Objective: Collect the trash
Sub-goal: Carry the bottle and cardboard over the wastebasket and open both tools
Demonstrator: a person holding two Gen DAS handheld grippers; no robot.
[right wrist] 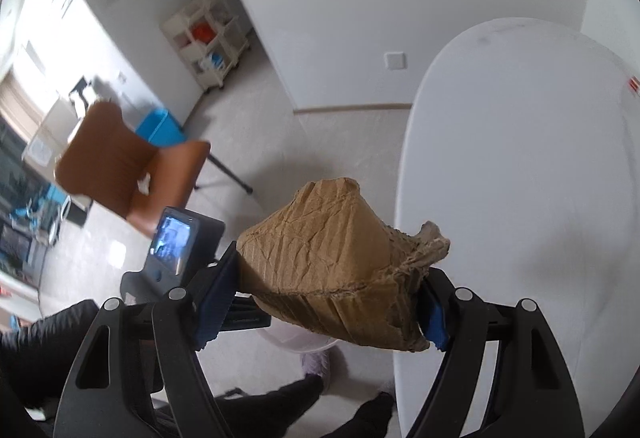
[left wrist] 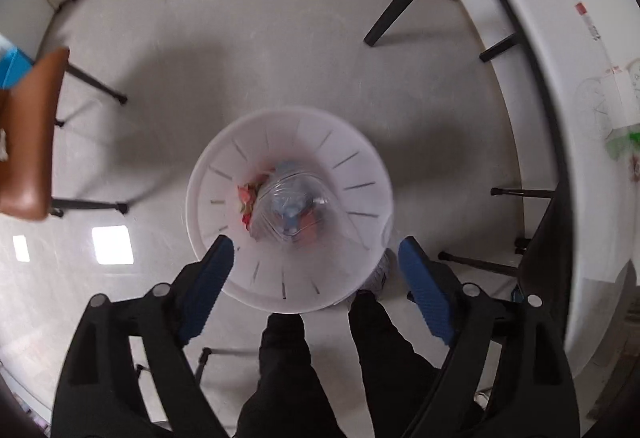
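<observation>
Crumpled cardboard [right wrist: 340,262] is clamped between the blue pads of the right gripper [right wrist: 320,302], w/ the white counter [right wrist: 520,198] just beyond and to its right. The white trash bin [left wrist: 288,278], w/ a clear bottle [left wrist: 292,206] and wrappers inside, is seen directly below the left gripper [left wrist: 316,278], whose jaws are spread wide, nothing between them. A brown chair [left wrist: 28,142] is seen far left.

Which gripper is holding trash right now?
The right gripper: its jaws clamp a crumpled piece of cardboard. The left gripper is open and empty above the white bin.
</observation>
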